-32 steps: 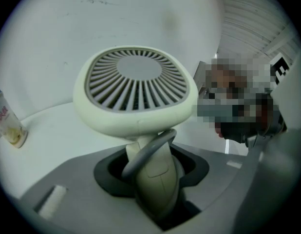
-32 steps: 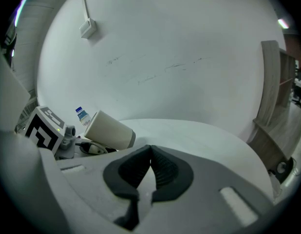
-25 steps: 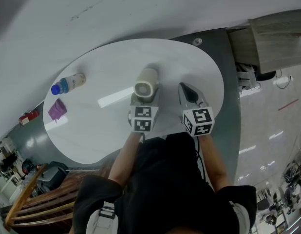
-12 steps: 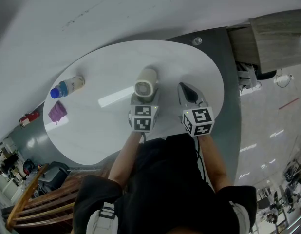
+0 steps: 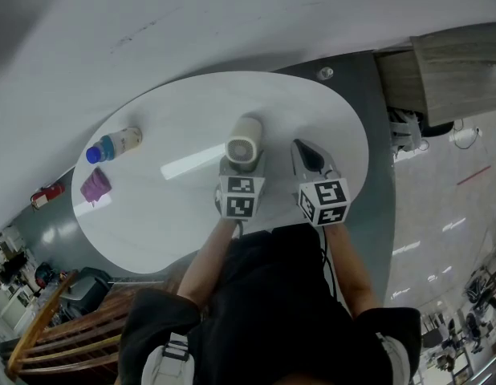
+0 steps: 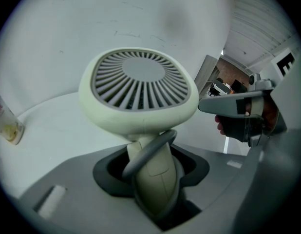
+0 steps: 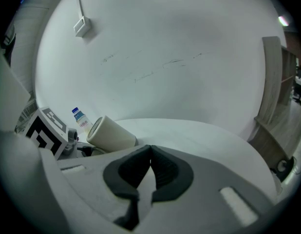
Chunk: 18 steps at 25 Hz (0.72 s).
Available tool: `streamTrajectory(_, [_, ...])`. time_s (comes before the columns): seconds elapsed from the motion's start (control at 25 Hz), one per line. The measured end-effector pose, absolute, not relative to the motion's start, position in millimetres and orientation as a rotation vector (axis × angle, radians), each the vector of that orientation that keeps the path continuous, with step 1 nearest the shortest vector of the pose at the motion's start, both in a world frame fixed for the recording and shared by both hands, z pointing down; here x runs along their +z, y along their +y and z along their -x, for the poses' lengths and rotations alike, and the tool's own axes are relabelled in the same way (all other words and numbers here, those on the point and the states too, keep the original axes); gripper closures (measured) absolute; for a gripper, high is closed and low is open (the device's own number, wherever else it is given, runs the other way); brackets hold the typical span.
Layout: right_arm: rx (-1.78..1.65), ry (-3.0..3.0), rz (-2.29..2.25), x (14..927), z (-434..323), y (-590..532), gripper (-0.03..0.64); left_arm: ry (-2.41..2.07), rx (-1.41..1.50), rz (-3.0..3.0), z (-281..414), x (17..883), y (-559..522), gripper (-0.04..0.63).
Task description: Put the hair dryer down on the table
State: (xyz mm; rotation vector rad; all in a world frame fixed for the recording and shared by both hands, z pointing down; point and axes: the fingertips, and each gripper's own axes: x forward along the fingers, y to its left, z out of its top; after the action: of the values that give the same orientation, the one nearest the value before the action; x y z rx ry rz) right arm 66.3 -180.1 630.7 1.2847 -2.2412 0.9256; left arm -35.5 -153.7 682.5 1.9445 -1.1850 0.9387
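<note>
A cream hair dryer (image 5: 242,141) is over the middle of the white oval table (image 5: 168,215). My left gripper (image 5: 240,165) is shut on its handle. In the left gripper view the dryer's grey rear grille (image 6: 138,79) faces the camera, and the handle with its grey cord loop sits between the jaws of the left gripper (image 6: 153,179). Whether the dryer touches the tabletop I cannot tell. My right gripper (image 5: 308,152) hovers just right of it, shut on nothing. The right gripper (image 7: 150,162) sees the dryer's barrel (image 7: 111,134) to its left.
A clear bottle with a blue cap (image 5: 111,143) lies near the table's left edge, with a purple cloth (image 5: 94,183) beside it. A wooden cabinet (image 5: 457,62) stands at the far right. A wooden chair (image 5: 63,327) is at the lower left, off the table.
</note>
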Motion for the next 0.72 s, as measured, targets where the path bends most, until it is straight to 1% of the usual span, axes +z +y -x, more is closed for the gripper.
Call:
streamTrajectory(0.28, [0.922,-2.236,-1.289,627.7,-65.9,-178.8,0.614,-1.184,0.931,-1.935,33.5,682.3,-153.4,0.386])
streamTrajectory(0.4, [0.927,-2.238,-1.283,627.8,-62.7,-175.8,0.614,-1.162,0.9,-1.919,32.8,684.7,-151.4,0.324])
streamTrajectory(0.72, [0.938,-2.237,-1.283,627.6,-60.2,-170.6,0.614,-1.157,0.899,-1.919,33.0,684.6,-151.2,0.278])
